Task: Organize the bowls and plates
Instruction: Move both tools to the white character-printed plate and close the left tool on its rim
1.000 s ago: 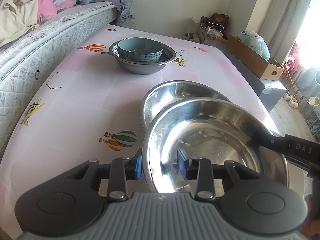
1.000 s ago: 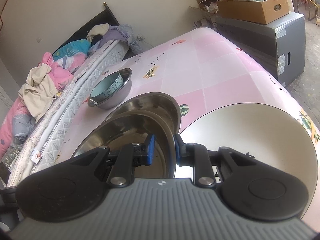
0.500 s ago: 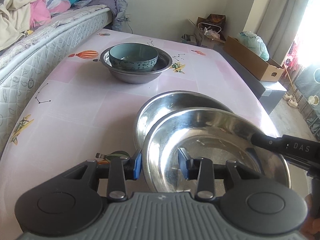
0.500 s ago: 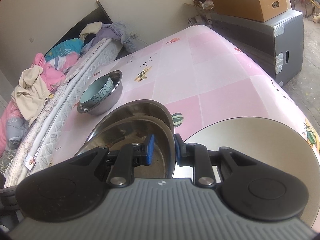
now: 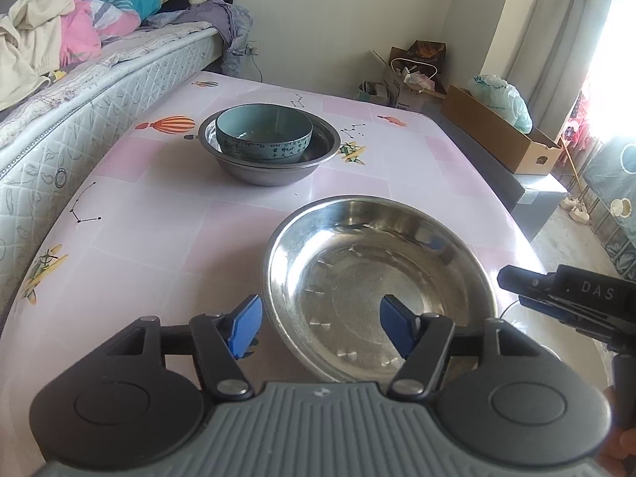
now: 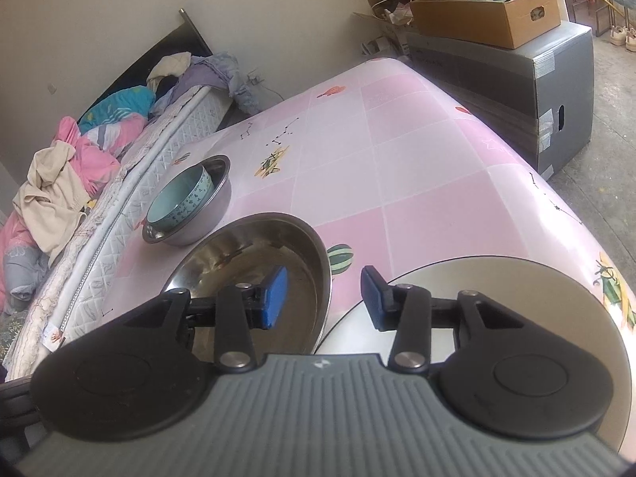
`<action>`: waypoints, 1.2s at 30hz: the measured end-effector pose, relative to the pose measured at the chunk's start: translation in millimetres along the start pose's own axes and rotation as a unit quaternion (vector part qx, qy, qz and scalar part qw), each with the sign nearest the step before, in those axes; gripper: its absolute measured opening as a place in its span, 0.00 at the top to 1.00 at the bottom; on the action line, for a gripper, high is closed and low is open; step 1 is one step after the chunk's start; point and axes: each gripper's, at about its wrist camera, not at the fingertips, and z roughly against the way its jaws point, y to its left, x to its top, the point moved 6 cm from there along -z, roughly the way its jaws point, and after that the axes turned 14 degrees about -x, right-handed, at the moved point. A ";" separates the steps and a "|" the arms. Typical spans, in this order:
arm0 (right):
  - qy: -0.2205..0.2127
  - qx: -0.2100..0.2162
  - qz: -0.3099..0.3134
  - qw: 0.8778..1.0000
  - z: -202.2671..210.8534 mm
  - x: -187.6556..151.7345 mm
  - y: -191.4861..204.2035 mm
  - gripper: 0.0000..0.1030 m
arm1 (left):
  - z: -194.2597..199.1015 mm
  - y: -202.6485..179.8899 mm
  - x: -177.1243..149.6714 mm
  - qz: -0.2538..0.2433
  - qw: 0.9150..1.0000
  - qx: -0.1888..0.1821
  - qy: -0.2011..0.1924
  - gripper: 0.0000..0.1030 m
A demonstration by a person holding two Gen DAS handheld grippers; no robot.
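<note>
A pink patterned table [image 5: 151,214] stands beside a bed, and at its far left a teal ceramic bowl [image 5: 263,132] sits nested inside a small steel bowl [image 5: 270,163]. Nearer the camera, in the middle of the table, a wide steel bowl [image 5: 373,286] now rests where two steel bowls showed a second ago, one held tilted above the other; only one rim can be seen, so the carried bowl appears to have dropped into the one below it, forming a stack. The left gripper [image 5: 321,324] has just been opening: its blue pads [image 5: 246,324] stand apart on either side of the bowl's near rim, one outside and one over the inside, and neither presses on the metal. Further right, the right gripper [image 6: 324,296] has also just been opening; its pads straddle the bowl's right rim with a gap on both sides, so nothing is held. To its right, partly under that gripper, lies a large pale round plate [image 6: 516,290] at the table's near corner, apparently untouched. Both releases suggest this nesting step is finished, and the plate and the far bowl pair likely remain to be gathered.
</note>
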 end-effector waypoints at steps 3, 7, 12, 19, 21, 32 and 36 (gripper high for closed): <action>-0.002 0.002 -0.002 1.000 3.8 -0.1 -0.8 0.59 | 5.1 -2.2 -0.6 0.000 1.000 0.001 -0.003 0.32; -0.009 0.003 -0.005 1.000 12.6 0.9 -4.9 0.57 | 12.7 -7.5 -2.4 -0.006 1.000 0.003 -0.007 0.27; -0.018 0.006 -0.009 1.000 29.1 0.5 -17.3 0.54 | 24.3 -15.9 -9.6 -0.013 1.000 0.002 -0.007 0.26; -0.033 -0.013 -0.030 0.999 56.2 -1.8 -61.0 0.52 | 34.6 -40.2 -28.1 -0.035 0.999 -0.017 0.003 0.25; -0.040 -0.024 -0.040 0.998 64.2 -3.2 -78.3 0.52 | 34.7 -49.0 -35.8 -0.043 0.999 -0.027 0.008 0.25; -0.049 -0.064 -0.080 0.994 79.4 -20.1 -146.0 0.52 | 3.5 -90.8 -65.2 -0.063 0.993 -0.086 0.057 0.26; -0.047 -0.062 -0.075 0.994 68.5 -21.2 -152.4 0.52 | -10.8 -99.2 -68.6 -0.060 0.991 -0.095 0.067 0.32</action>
